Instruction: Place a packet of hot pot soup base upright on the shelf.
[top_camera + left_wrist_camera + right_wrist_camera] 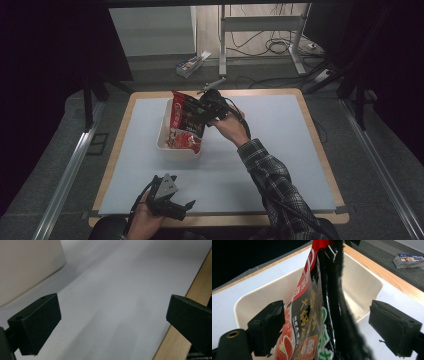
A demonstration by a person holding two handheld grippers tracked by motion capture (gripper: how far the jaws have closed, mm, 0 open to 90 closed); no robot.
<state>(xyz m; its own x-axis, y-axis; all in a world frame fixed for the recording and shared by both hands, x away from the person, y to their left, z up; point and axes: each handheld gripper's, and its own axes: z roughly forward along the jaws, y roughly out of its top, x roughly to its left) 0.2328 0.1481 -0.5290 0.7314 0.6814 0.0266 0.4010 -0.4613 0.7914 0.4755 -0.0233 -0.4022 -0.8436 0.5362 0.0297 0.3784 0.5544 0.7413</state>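
Nearest, at the front edge of the bench, the left hand-held gripper sits low in the person's left hand, its grey three-cornered plate on top. Its two black jaws are spread wide with nothing between them. In the left gripper view those jaws frame only the pale grey mat that covers the bench, with the wooden rim of the bench running along the right side and the cream wall of a tub at the upper left, apart from the jaws.

Farther back, toward the middle of the mat, stands that cream tub. A red and black food packet stands upright in it, its lower end down inside the tub and its top rising above the rim.

Beside the packet's upper right edge is the right hand-held gripper, held in the person's right hand, whose plaid sleeve reaches in from the lower right. In the right gripper view the packet hangs between the two black jaws; the jaws stand spread, the left one touching or just beside the packet's face, the right one clearly apart from it.

Beyond the bench, on the floor, lies a small box, with metal desk legs and loose cables behind it.
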